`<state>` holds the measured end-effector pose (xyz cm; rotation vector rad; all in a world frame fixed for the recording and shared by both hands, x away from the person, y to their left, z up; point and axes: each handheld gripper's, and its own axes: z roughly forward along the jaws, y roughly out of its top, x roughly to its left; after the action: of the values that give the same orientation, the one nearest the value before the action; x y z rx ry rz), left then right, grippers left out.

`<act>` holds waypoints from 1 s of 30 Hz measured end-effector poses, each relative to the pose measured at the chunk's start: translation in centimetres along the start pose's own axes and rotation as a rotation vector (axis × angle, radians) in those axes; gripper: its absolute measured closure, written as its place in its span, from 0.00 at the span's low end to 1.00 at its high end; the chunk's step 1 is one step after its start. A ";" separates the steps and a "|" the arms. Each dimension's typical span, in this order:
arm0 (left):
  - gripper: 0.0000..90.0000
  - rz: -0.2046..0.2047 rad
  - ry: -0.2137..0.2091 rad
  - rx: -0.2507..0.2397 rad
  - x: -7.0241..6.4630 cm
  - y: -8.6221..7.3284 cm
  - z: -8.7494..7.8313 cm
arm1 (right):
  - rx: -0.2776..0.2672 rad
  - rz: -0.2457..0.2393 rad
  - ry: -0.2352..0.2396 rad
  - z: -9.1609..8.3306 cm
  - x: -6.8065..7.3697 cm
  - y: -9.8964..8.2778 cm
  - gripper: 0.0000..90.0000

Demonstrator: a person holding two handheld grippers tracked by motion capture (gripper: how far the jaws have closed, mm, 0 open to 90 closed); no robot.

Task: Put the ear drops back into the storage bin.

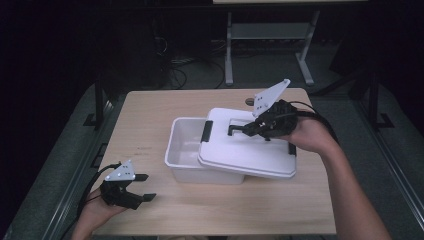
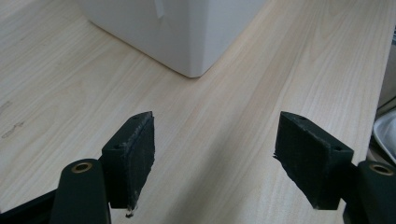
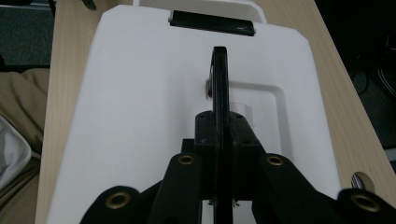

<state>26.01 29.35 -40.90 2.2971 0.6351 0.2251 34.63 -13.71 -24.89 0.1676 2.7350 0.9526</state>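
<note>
A white plastic box [image 1: 176, 142] stands in the middle of the wooden table [image 1: 150, 110]. Its white lid [image 1: 245, 152] lies askew over the box's right part, leaving the left part uncovered. My right gripper [image 1: 248, 129] is shut on the lid's black handle [image 3: 220, 79], which stands edge-on between the jaws of the right gripper [image 3: 220, 135]. A black latch [image 3: 212, 22] sits at the lid's far edge. My left gripper [image 1: 142, 187] rests low at the table's front left, open, with bare wood between its pads [image 2: 135, 154]. The box's corner [image 2: 187, 37] lies ahead of it.
A round grommet [image 1: 248, 101] sits near the table's far edge. Behind the table stand another table's metal legs [image 1: 229, 50], with cables on the dark floor. A white object [image 2: 385, 133] shows past the table's edge in the left gripper view.
</note>
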 end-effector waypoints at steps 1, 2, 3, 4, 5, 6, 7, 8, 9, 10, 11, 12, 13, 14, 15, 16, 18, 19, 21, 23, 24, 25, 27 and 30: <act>0.31 -0.001 0.002 -0.001 0.0 0.0 0.0 | 0.002 -0.003 0.001 0.1 -0.1 0.1 0.93; 0.31 -0.005 0.001 -0.001 0.0 0.0 -0.1 | 0.002 -0.003 -0.002 0.2 -0.1 0.2 0.93; 0.30 -0.009 -0.001 -0.004 0.1 0.0 -0.1 | 0.003 -0.004 0.001 0.3 -0.1 0.3 0.93; 0.30 -0.011 -0.002 -0.008 0.0 0.1 -0.1 | 0.002 -0.013 0.004 0.4 -0.1 0.4 0.93; 0.30 -0.010 0.000 -0.008 0.0 0.1 -0.1 | 0.000 -0.011 0.007 0.6 -0.1 0.5 0.93; 0.29 -0.007 0.002 -0.002 0.0 0.2 -0.1 | -0.002 -0.013 0.011 0.7 -0.1 0.6 0.93; 0.29 -0.005 0.004 0.001 0.0 0.2 -0.1 | -0.001 -0.015 0.015 0.9 -0.1 0.7 0.93; 0.29 -0.005 0.006 0.003 0.0 0.2 0.0 | -0.002 -0.022 0.017 1.1 -0.2 0.8 0.93; 0.28 -0.006 0.009 0.002 0.0 0.2 0.0 | 0.000 -0.017 0.020 1.3 -0.3 0.9 0.93; 0.27 -0.004 0.011 0.006 0.0 0.2 0.0 | 0.000 -0.021 0.019 1.5 -0.4 1.0 0.93; 0.27 -0.002 0.012 0.005 0.0 0.2 -0.1 | 0.000 -0.023 0.019 1.7 -0.5 1.1 0.93; 0.26 -0.002 0.013 0.003 0.0 0.3 -0.1 | -0.004 -0.024 0.024 1.8 -0.5 1.2 0.93; 0.25 -0.001 0.015 0.004 0.0 0.3 -0.1 | -0.002 -0.020 0.029 2.0 -0.5 1.3 0.93; 0.24 0.000 0.018 0.004 0.0 0.3 -0.1 | -0.004 -0.025 0.031 2.2 -0.5 1.5 0.93; 0.23 -0.001 0.019 0.003 0.0 0.3 -0.1 | -0.007 -0.033 0.033 2.4 -0.6 1.6 0.93; 0.22 -0.002 0.021 0.003 0.0 0.3 -0.1 | -0.013 -0.030 0.038 2.6 -0.6 1.7 0.93; 0.21 0.001 0.025 0.008 0.0 0.3 -0.1 | -0.017 -0.035 0.044 3.1 -0.7 1.8 0.93; 0.21 0.001 0.026 0.010 0.0 0.3 0.0 | -0.012 -0.031 0.045 3.2 -0.7 1.9 0.93; 0.20 -0.003 0.029 0.008 0.0 0.2 0.0 | -0.016 -0.031 0.046 3.6 -0.8 2.0 0.93; 0.20 0.000 0.028 0.011 0.1 0.1 0.0 | -0.020 -0.031 0.046 3.9 -0.9 2.2 0.93; 0.20 0.002 0.029 0.010 0.2 0.1 0.0 | -0.022 -0.030 0.049 4.0 -0.9 2.4 0.93; 0.20 0.001 0.029 0.010 0.2 0.1 0.0 | -0.022 -0.035 0.050 4.2 -1.0 2.5 0.93; 0.20 -0.001 0.029 0.007 0.2 0.1 -0.1 | -0.023 -0.037 0.053 4.5 -1.0 2.8 0.93; 0.20 0.000 0.031 0.006 0.1 0.1 -0.2 | -0.022 -0.044 0.063 5.2 -1.0 3.2 0.93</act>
<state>26.11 29.44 -40.71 2.3031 0.6526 0.2591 37.02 -8.29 -26.65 0.0747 2.7716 0.9915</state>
